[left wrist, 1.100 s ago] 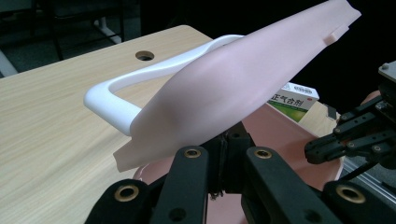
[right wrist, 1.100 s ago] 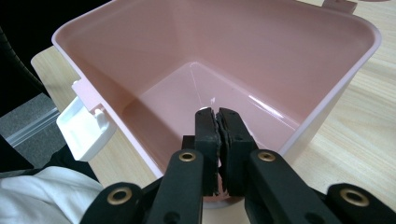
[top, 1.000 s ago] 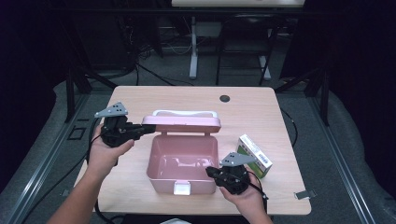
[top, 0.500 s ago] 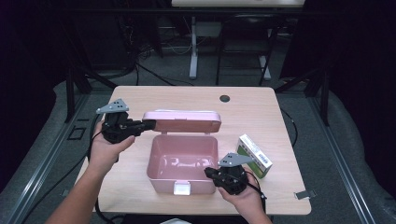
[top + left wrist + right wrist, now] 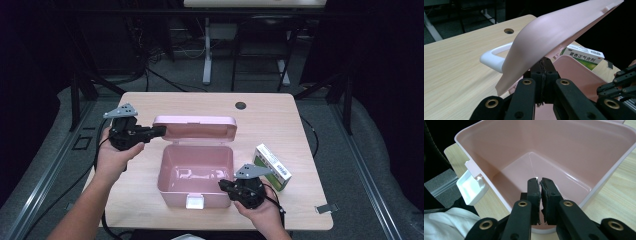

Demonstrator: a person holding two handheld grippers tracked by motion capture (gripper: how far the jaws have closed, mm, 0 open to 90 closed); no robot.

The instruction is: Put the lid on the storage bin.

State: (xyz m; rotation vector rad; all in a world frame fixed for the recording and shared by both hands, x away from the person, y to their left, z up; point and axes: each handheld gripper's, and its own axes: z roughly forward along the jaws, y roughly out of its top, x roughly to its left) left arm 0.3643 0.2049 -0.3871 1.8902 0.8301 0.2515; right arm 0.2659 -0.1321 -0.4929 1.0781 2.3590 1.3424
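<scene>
A pink plastic box (image 5: 165,172) stands open in the middle of the table, its inside (image 5: 499,150) bare. The lid (image 5: 195,127) stands half raised behind it. My left gripper (image 5: 159,131) is shut on the lid's left edge; in the left gripper view the jaws (image 5: 543,61) pinch the lid (image 5: 559,32) from below. My right gripper (image 5: 222,185) lies over the box's front right corner, its jaws (image 5: 540,180) together with nothing seen between them. A white latch (image 5: 471,186) hangs on the front wall.
A green and white carton (image 5: 272,165) lies right of the box, close to my right hand. The lid's white handle (image 5: 492,56) sticks out at the back. A cable hole (image 5: 241,105) sits near the table's far edge. A small metal piece (image 5: 326,208) lies at the front right corner.
The left gripper has shifted slightly up and away with the lid's edge, and the lid has tipped a little forward over the box. The right gripper has stayed put.
</scene>
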